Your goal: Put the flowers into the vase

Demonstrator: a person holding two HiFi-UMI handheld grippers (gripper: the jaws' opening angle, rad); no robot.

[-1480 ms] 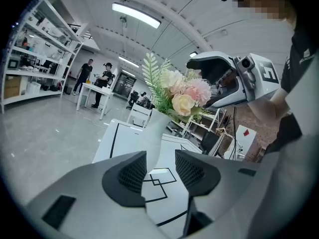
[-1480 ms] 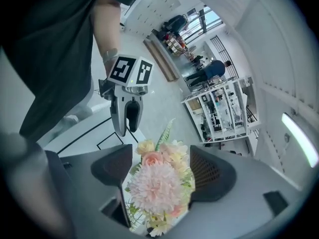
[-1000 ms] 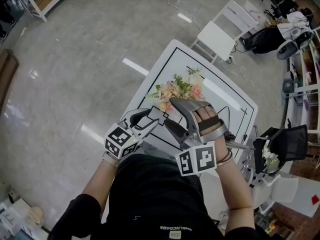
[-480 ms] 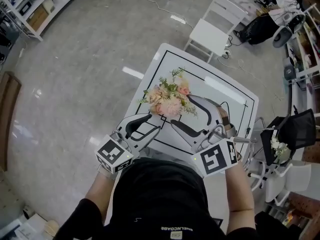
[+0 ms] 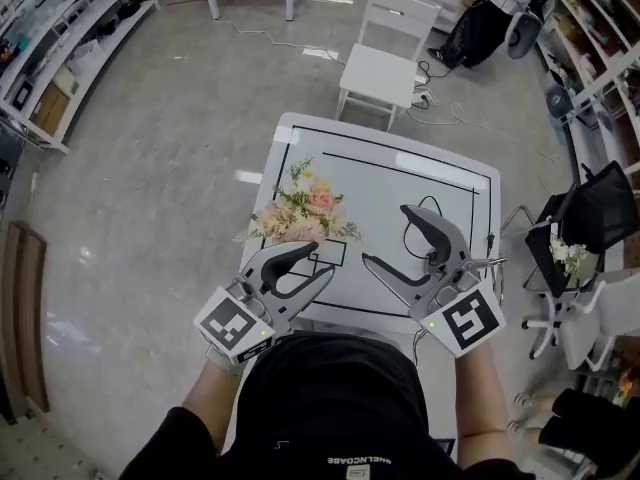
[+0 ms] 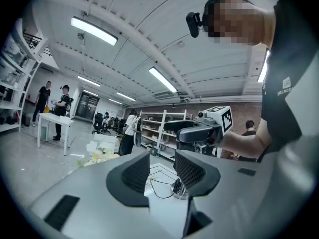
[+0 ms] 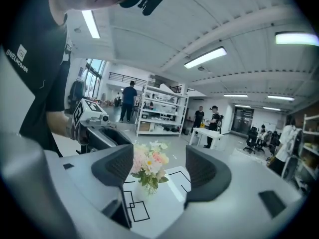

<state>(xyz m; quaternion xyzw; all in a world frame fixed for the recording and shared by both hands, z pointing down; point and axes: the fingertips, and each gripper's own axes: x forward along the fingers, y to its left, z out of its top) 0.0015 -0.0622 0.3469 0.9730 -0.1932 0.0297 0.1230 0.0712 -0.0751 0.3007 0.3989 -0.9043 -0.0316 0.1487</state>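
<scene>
A bunch of pink, cream and green flowers [image 5: 300, 213] stands upright on the left part of the white table [image 5: 450, 193]. In the right gripper view the flowers [image 7: 148, 166] rise from a pale vase [image 7: 139, 192] that is hard to make out. My left gripper [image 5: 322, 260] hovers just in front of the bunch, open and empty. My right gripper [image 5: 384, 235] is off to the right of it, open with nothing between its jaws. The left gripper view shows the flowers [image 6: 102, 153] low at the left and the right gripper [image 6: 192, 131] opposite.
Black lines and small square outlines [image 5: 330, 253] mark the tabletop. A black cable [image 5: 412, 230] runs to a small round fitting [image 6: 178, 189] on the table. A white chair [image 5: 385, 63] stands beyond the far edge, a black chair [image 5: 600, 218] to the right. People stand by distant shelves.
My right gripper has drawn back from the flowers and moved right, leaving them standing on the table. The left gripper stays near the front edge. The head camera has tilted, shifting the whole view.
</scene>
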